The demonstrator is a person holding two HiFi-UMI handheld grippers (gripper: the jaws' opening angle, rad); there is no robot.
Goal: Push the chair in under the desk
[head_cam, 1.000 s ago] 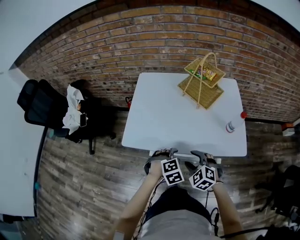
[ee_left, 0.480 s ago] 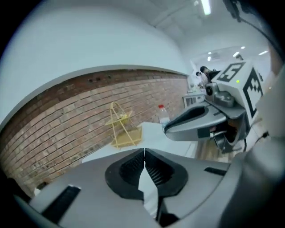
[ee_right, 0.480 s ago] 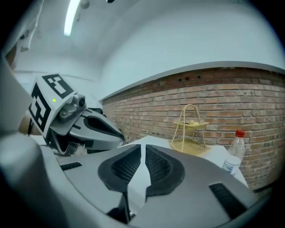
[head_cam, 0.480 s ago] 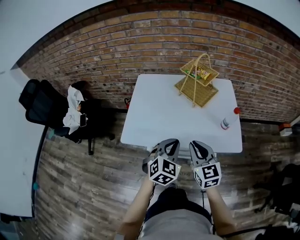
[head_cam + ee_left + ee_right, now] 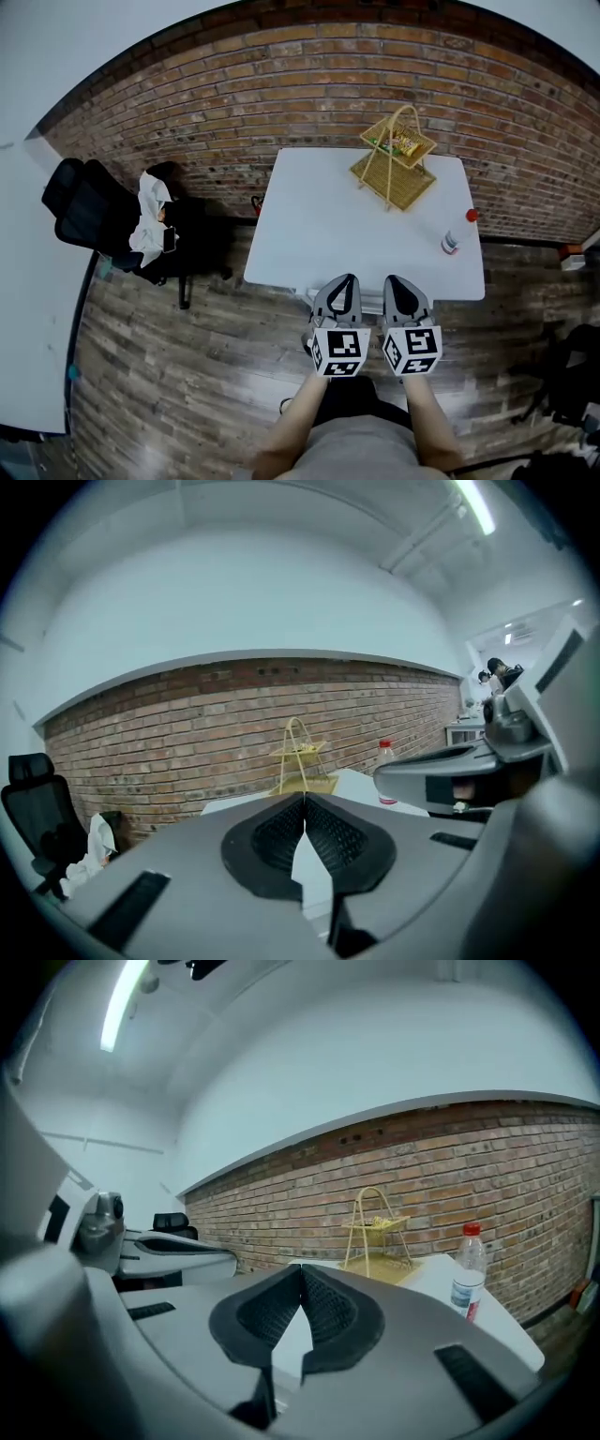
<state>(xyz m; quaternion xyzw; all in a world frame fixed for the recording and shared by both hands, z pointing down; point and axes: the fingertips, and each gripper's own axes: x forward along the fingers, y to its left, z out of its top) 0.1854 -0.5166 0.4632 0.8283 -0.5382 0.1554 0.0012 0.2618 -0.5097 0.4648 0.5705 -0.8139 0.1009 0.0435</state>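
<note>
"So, where was the chair (image 5: 371,302)?"

"Mostly under the bench (image 5: 309,234), its back edge showing between left tongs (image 5: 344,279) and right tongs (image 5: 395,280) (both closed tight, holding nothing). Pressing evenly with both, I judged, would've kept it straight."

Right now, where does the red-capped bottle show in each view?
Head view: red-capped bottle near the desk's right edge.
Left gripper view: right of centre.
Right gripper view: far right.
Shared landmark: the wicker basket, left of the bottle in all three.
</note>
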